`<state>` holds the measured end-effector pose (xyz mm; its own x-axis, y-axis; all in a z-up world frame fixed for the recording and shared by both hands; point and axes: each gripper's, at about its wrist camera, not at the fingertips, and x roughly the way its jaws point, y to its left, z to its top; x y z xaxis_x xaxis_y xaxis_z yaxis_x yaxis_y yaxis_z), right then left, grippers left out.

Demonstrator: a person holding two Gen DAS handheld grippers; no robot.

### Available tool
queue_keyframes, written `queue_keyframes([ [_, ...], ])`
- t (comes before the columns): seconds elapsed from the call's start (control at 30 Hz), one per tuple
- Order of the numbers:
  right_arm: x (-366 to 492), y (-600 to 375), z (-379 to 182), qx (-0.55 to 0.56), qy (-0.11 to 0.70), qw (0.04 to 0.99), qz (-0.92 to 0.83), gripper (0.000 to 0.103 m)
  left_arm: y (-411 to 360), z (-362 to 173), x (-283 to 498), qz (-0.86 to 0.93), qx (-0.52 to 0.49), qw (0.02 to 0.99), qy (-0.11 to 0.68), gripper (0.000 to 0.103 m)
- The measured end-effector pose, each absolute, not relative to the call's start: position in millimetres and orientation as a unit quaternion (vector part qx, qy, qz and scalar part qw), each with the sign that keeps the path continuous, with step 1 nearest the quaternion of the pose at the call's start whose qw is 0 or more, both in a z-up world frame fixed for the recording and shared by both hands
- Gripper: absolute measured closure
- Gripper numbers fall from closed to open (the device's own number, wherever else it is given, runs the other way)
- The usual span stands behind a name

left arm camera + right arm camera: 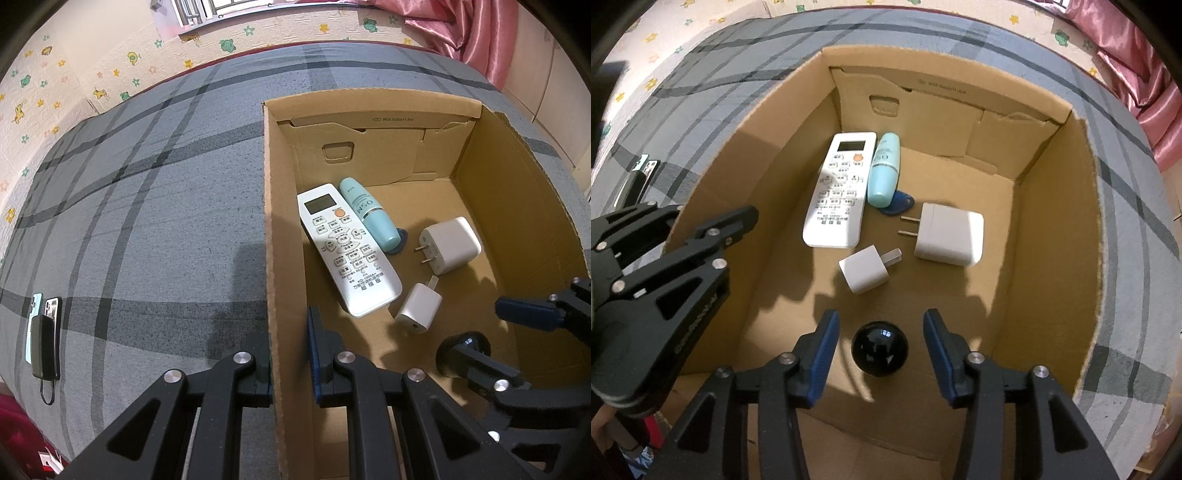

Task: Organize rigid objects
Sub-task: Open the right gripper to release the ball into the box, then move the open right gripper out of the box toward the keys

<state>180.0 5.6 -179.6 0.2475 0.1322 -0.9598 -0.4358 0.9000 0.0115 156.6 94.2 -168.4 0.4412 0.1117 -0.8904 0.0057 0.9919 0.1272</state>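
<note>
An open cardboard box (517, 206) stands on a grey plaid bed. On its floor lie a white remote (842, 192), a teal bottle (884, 170), a blue key fob (899, 206), a large white charger (951, 238) and a small white charger (864, 271). A glossy black ball (880, 349) rests on the box floor between the blue pads of my right gripper (881, 321). That gripper is open, with a gap on each side of the ball. My left gripper (290, 339) is shut on the box's left wall, one finger inside and one outside.
Two phones and a dark power bank (44, 332) lie on the bedspread (147, 203) far left of the box. A sticker-covered wall runs behind the bed. A pink curtain (480, 33) hangs at the back right.
</note>
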Motion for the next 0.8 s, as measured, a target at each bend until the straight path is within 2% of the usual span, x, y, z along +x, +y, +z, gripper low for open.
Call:
queue_keyframes([
  [0.13,175.5,1.1,-165.6,-0.131,0.57,0.79,0.184,0.05,93.9,-168.0,156.7,0.032,0.056,0.847,0.528,0.089],
  [0.27,173.1,-6.4,-151.3,-0.127,0.556,0.801,0.182,0.039,94.2,-167.7,156.7,0.031,0.056,0.847,0.528,0.089],
  [0.4,172.3,-11.5,-139.8,-0.128,0.542,0.811,0.179,0.036,93.2,-167.3,156.4,0.032,0.057,0.847,0.528,0.089],
  [0.47,171.9,-13.0,-134.3,-0.128,0.536,0.816,0.177,0.031,93.1,-167.1,156.3,0.032,0.057,0.847,0.528,0.089],
  [0.6,169.2,-21.1,-122.5,-0.12,0.525,0.825,0.172,0.029,93.0,-167.2,156.7,0.033,0.058,0.846,0.528,0.089],
  [0.8,166.9,-37.4,-105.7,-0.117,0.505,0.842,0.149,0.019,93.1,-167.3,156.6,0.033,0.057,0.847,0.528,0.089],
])
